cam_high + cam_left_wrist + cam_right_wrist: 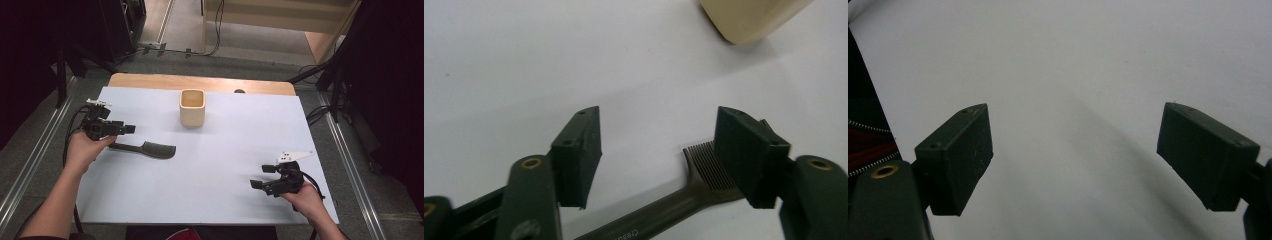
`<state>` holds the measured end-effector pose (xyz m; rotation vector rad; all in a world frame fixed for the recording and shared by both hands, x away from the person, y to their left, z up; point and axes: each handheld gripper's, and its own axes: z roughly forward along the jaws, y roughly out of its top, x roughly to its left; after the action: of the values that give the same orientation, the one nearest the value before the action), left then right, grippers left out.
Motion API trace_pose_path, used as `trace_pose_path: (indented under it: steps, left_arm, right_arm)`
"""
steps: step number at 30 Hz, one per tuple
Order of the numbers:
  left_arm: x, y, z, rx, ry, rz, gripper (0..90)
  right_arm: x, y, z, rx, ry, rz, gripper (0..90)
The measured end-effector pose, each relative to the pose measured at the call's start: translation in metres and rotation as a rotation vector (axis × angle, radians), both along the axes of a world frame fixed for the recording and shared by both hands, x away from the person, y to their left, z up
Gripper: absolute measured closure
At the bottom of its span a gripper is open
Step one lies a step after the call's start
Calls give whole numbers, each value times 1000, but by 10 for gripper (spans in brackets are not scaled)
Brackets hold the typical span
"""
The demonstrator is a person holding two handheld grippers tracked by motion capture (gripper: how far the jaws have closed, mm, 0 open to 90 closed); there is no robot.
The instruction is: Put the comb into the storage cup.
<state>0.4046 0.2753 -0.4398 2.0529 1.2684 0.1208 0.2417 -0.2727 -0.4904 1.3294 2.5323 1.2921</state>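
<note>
A: While your left gripper [131, 129] is hanging over the comb's [150, 149] handle at the left of the high view, what is getting hidden from you?

B: Your left hand [85, 149] is covering the handle's end there, so you are seeing only the toothed head and part of the stem, lying flat on the white table [225, 150] below and left of the wooden cup [192, 107]. In the left gripper view the comb [664, 212] is running off the bottom edge, and one black pad is standing in front of part of its teeth. The cup [751, 17] is being cut off at the top right of that frame, so you are seeing only a lower corner.

A: What is one view giving you that another is not?

B: The left gripper view is showing fine teeth and faint lettering on the handle, too small to read. It is also showing your jaws standing wide apart, nothing between them, the comb passing under the gap. The high view is giving you the open top of the cup.

A: And the right side?

B: Your right gripper [262, 176] is sitting at the lower right of the high view, pointing left, well apart from the comb. In the right gripper view its jaws are spread wide over bare table [1073, 75], gripping nothing. Both your forearms are coming in from the bottom edge.
</note>
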Motion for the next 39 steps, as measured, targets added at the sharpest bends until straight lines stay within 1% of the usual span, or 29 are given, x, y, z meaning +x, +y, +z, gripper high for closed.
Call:
trace_pose_path:
  steps: [1,2,4,5,6,7,8,9,10,11,12,13,14,16,18,21,24,30,32,35,36,39]
  left_arm:
    - [-1,1,0,-6,0,6,435]
    - [-1,2,-1,-7,-2,13,459]
    - [-2,4,-2,8,-7,15,523]
    - [-2,7,-3,12,-10,21,594]
    - [-2,7,-3,12,-10,21,621]
    - [-3,8,-5,13,-9,20,621]
    - [-2,9,-7,29,7,20,668]
    - [-2,9,-7,29,7,20,705]
    - [-3,10,-8,41,6,21,747]
    - [-3,10,-9,59,7,21,747]
    - [-3,11,-10,75,15,19,846]
    - [-3,11,-12,82,21,21,846]
    - [-2,12,-14,97,28,20,879]
    - [-2,13,-17,110,35,16,900]
    - [-2,13,-19,121,35,13,900]
    - [-2,16,-22,111,45,14,900]
    - [-1,17,-27,129,60,9,900]
    - [-1,17,-29,133,60,10,900]
    - [-1,16,-30,141,59,9,900]
    - [0,18,-32,147,67,12,900]
    - [-1,19,-34,142,69,13,900]
    - [-1,21,-37,144,84,15,900]
  right_arm:
    - [0,0,0,0,0,0,129]
    - [0,0,0,0,1,0,129]
    - [0,0,0,0,2,-1,129]
    - [0,0,0,0,2,0,129]
    - [0,0,0,0,2,0,129]
    - [0,0,0,0,1,-1,129]
    - [0,0,0,0,1,0,129]
    - [0,0,0,0,1,0,129]
    - [0,0,0,0,1,0,129]
    - [0,0,0,0,1,0,129]
    - [0,0,0,-1,2,0,129]
    - [0,0,0,-1,2,0,129]
    - [0,0,0,0,1,0,129]
    - [0,1,0,-1,2,0,129]
    - [0,1,0,-1,2,0,129]
    - [0,1,0,1,2,2,129]
    - [0,1,0,-2,-1,3,129]
    - [0,1,0,-3,0,1,129]
    - [0,1,0,-6,0,3,129]
    - [0,1,0,-5,-1,3,129]
    - [0,1,0,-5,0,3,129]
    - [0,1,0,-5,0,3,129]
